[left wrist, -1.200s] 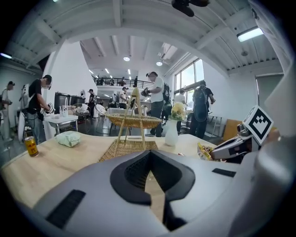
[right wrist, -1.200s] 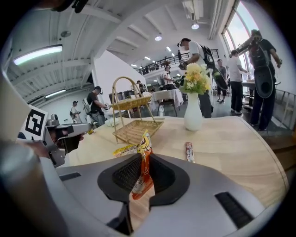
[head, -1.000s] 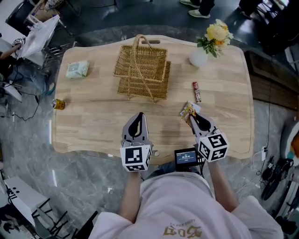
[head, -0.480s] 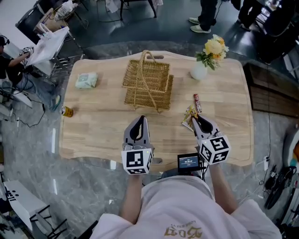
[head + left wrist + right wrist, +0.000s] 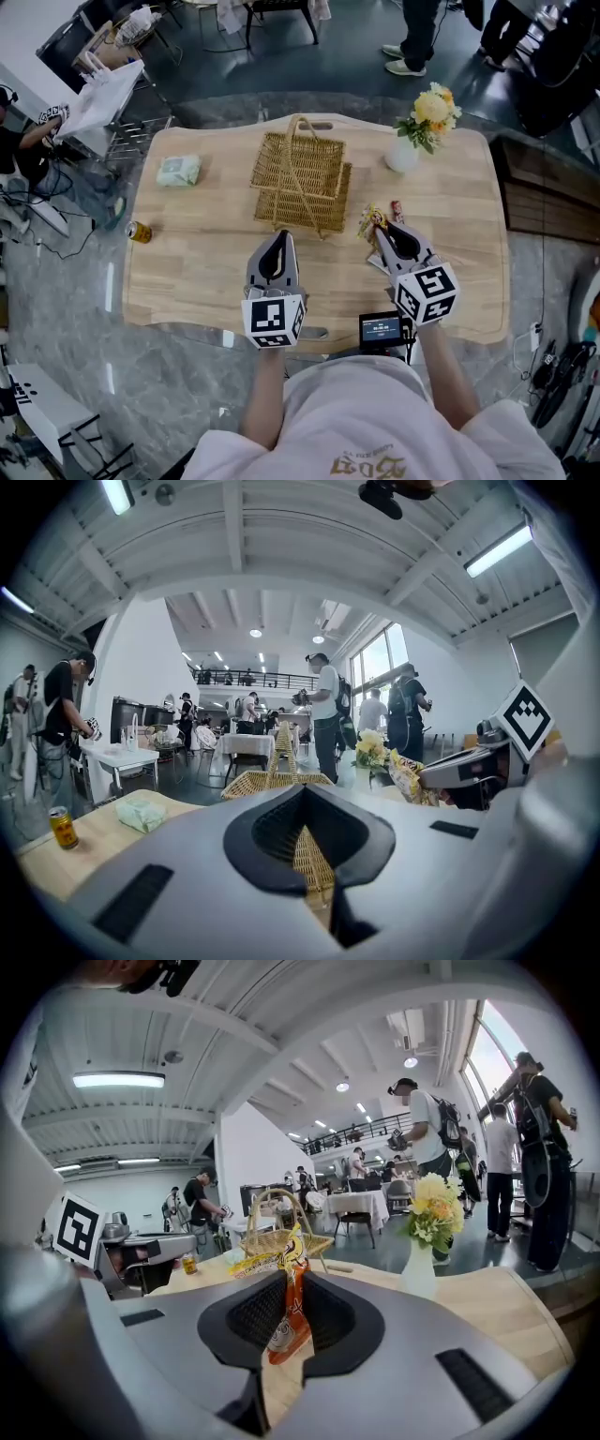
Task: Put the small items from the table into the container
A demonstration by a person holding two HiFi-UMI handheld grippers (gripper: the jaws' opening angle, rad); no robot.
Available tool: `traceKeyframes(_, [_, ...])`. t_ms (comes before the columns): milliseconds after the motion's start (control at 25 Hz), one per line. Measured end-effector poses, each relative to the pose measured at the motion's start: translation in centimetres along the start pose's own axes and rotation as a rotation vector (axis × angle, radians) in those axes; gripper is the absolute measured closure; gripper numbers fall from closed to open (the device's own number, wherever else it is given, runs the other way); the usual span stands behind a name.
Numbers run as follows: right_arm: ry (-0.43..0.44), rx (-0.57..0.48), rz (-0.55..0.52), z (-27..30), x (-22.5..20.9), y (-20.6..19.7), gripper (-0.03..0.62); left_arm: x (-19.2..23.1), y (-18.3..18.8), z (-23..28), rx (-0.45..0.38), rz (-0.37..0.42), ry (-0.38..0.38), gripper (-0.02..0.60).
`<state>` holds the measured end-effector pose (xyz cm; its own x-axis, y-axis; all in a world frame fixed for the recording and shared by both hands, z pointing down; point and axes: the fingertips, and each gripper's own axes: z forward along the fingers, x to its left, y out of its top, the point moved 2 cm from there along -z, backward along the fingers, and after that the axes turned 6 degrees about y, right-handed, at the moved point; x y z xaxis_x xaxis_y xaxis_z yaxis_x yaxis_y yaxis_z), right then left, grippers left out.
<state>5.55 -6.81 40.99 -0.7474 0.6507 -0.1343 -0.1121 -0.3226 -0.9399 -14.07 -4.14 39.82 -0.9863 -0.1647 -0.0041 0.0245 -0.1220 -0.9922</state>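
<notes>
1. Wooden table [image 5: 187, 272]: wicker basket [image 5: 300, 173] stands at centre.
2. Right gripper [image 5: 382, 232]: jaws pinch the orange snack packet [image 5: 371, 220], just right of the basket.
3. Left gripper [image 5: 277, 236]: jaws pressed together, empty, over the table's front part.

Woven wicker basket [image 5: 292, 167], matt wooden table [image 5: 192, 248]

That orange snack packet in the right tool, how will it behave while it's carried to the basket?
Probably floppy: the snack packet is pinched by the right tool, and its yellow top bends sideways above the jaws. Likely light, since it looks flat and thin. The glossy film might slip if jolted.
</notes>
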Motion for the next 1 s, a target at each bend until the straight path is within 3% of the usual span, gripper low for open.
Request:
traceKeyframes(600, [0.127,-0.032,-0.046,6.1,-0.6,4.3,0.53,0.5,0.9,4.5,-0.001,0.017,0.005,0.588])
traceKeyframes(1000, [0.153,-0.038,-0.05,9.0,-1.4,4.9,0.53,1.3,0.5,6.8,0.012,0.036,0.014,0.588])
